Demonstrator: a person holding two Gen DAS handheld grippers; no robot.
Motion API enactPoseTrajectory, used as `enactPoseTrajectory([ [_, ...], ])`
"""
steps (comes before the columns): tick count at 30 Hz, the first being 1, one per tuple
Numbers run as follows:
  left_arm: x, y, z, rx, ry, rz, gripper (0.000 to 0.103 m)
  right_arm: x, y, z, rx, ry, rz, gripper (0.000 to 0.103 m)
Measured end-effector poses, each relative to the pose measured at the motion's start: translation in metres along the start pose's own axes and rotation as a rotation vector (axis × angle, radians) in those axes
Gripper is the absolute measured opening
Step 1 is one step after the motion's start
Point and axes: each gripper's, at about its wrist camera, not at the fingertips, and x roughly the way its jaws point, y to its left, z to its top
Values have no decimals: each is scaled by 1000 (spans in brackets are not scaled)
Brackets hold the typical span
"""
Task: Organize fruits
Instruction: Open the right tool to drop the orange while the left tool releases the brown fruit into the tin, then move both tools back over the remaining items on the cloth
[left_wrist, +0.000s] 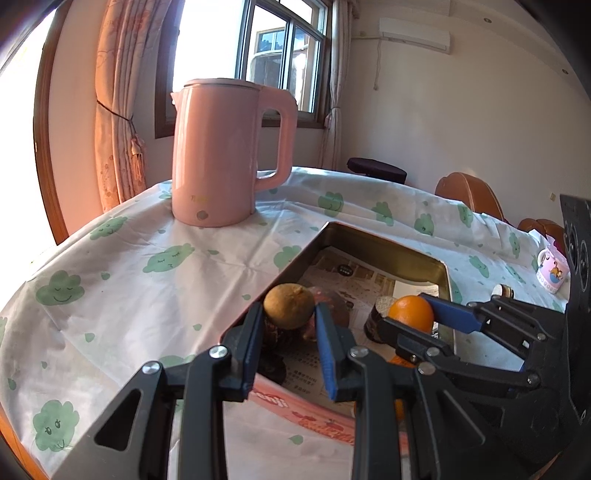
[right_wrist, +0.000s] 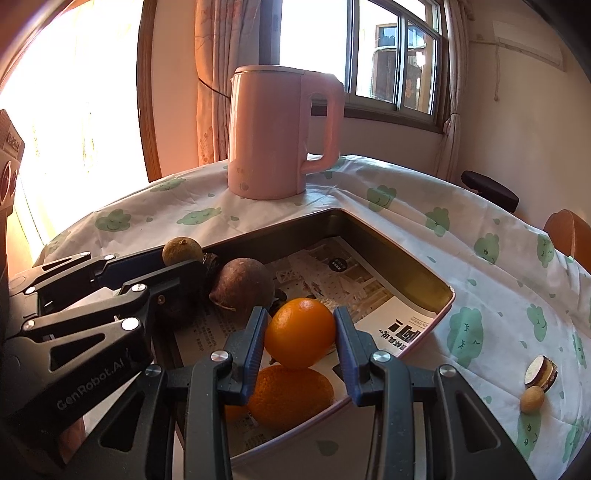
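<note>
Reading "GenRobot.AI" on its black linkage in the right wrist view, the left gripper (left_wrist: 289, 314) clamps a small brown fruit (left_wrist: 289, 305) over the near left edge of the paper-lined tray (right_wrist: 388, 236), while the right gripper (right_wrist: 300, 332) pinches an orange (right_wrist: 300, 332) above a second orange (right_wrist: 290, 397) at the near rim. The tray's far half is bare paper, and the pink kettle (left_wrist: 218, 155) stands well beyond. Only the right view shows the dark purple fruit (right_wrist: 242, 282) whole and a nut (right_wrist: 532, 398) on the cloth (left_wrist: 147, 258).
</note>
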Motion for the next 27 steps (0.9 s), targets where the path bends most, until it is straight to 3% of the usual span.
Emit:
enactPoseTrajectory([
  [3,-1,1,0,-3,-8,4,44,0,3,-1,-18,1,-3,39],
  [5,-4,1,0,-2,-21,18,69,0,7,-1,-43,-2,-1,41],
  [6,-7,0,-1,1,-33,21,71,0,10,-1,-54,-6,4,46],
  [19,-14,6,1,-24,-56,10,78,-7,9,-2,-55,-22,-18,56],
  [27,-25,8,8,-55,-93,7,84,-33,-22,-3,-9,-62,-81,58],
])
